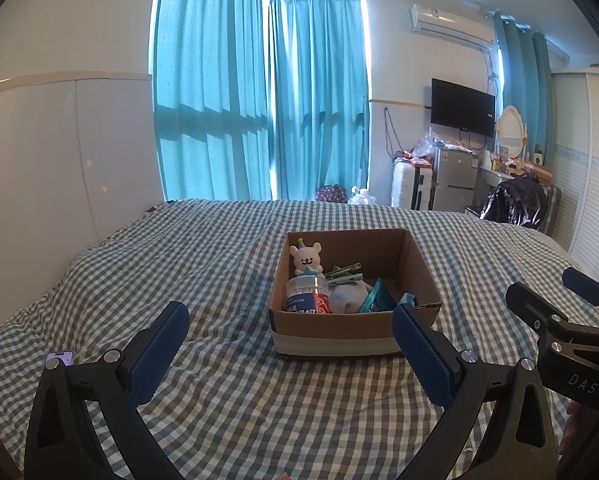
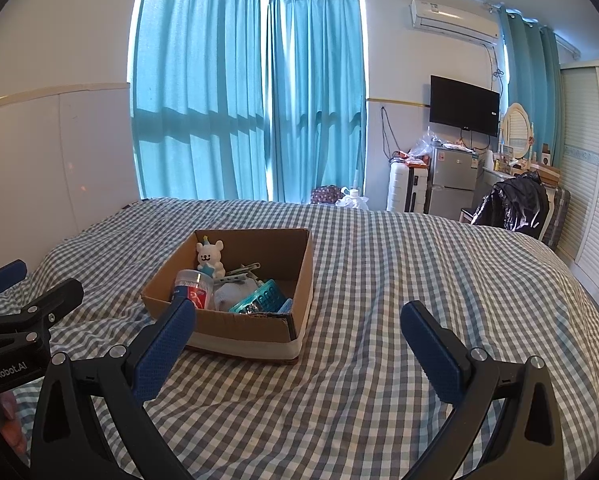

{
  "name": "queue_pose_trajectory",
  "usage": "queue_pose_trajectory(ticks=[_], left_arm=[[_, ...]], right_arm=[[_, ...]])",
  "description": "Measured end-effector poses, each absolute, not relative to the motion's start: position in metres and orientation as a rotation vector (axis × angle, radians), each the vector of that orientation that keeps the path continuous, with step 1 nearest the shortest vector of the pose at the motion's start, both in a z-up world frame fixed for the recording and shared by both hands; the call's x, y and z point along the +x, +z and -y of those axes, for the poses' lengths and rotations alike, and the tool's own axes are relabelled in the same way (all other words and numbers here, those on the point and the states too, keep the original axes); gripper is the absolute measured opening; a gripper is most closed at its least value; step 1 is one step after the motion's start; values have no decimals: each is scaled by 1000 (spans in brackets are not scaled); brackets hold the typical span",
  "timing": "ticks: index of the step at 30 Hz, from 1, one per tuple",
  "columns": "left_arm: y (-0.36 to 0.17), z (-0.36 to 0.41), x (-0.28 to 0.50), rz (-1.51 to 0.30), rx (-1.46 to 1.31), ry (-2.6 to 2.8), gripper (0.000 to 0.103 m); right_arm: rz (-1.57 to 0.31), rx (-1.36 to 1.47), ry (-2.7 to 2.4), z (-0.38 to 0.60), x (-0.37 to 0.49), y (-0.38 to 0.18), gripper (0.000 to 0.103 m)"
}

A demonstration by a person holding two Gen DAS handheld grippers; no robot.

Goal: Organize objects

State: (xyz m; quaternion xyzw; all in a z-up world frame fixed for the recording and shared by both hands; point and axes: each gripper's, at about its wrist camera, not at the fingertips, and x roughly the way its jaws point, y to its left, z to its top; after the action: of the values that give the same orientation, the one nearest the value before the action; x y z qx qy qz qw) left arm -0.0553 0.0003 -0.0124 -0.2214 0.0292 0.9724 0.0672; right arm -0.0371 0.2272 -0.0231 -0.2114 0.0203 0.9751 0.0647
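A cardboard box (image 1: 417, 268) (image 2: 305, 268) rests on the checked bed cover. It holds a white bear toy (image 1: 307, 258) (image 2: 210, 256), a clear jar with a blue and red label (image 1: 307, 298) (image 2: 193, 286), grey clips (image 1: 343, 274) (image 2: 239, 274), a pale grey cloth (image 1: 347, 296) (image 2: 233, 294) and a teal packet (image 1: 377, 300) (image 2: 259, 300). My left gripper (image 1: 291, 320) is open in front of the box, empty. My right gripper (image 2: 299, 318) is open to the right of the box, empty. Each gripper shows at the edge of the other's view.
The bed cover (image 1: 219, 264) (image 2: 419, 264) spreads wide around the box. A purple phone (image 1: 60, 357) lies near the bed's left edge. Teal curtains (image 1: 259, 100), a small fridge (image 2: 455, 184), a chair with a black jacket (image 2: 515, 204) and a white wardrobe (image 2: 591, 168) stand beyond.
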Motion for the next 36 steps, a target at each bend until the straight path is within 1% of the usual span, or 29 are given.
queue_pose_trajectory(ticks=[10,36], left_arm=[[-14,3,-54,-67,-677,2940,103],[-16,4,-55,-102,-671,2948,103]], right_arm=[[-55,-638,2943,-227,-37,-23,103],[-53,-647,2947,-226,-36,-26,103]])
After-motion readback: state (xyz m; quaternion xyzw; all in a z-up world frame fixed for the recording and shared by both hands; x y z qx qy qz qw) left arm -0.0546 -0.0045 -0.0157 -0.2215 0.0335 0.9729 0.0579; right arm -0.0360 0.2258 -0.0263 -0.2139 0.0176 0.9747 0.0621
